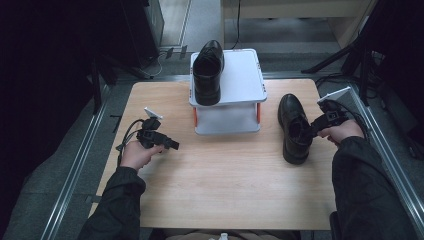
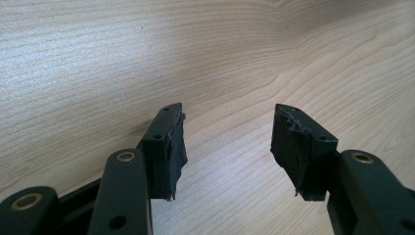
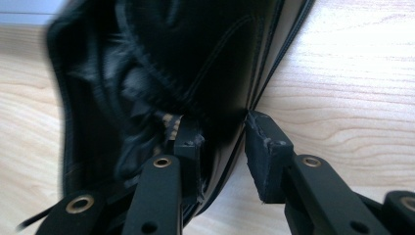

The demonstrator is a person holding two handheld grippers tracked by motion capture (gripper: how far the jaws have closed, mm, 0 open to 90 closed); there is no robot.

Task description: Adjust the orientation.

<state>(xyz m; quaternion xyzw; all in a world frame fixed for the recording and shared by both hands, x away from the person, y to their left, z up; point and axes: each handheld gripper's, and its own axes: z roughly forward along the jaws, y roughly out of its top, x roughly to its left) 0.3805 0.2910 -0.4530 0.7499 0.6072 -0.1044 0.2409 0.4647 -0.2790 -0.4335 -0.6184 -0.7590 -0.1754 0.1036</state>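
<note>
A black leather shoe lies on the right of the wooden table, toe pointing away. My right gripper reaches into it from the right. In the right gripper view the shoe is close up, and my right gripper straddles its side wall: one jaw is inside the opening and the other outside, with slack around the wall. A second black shoe stands on the top shelf of a white rack. My left gripper rests at the table's left, open over bare wood.
The white two-shelf rack stands at the table's far middle, with its lower shelf bare. Metal rails run along both sides of the table. Dark stands and cables sit on the floor beyond.
</note>
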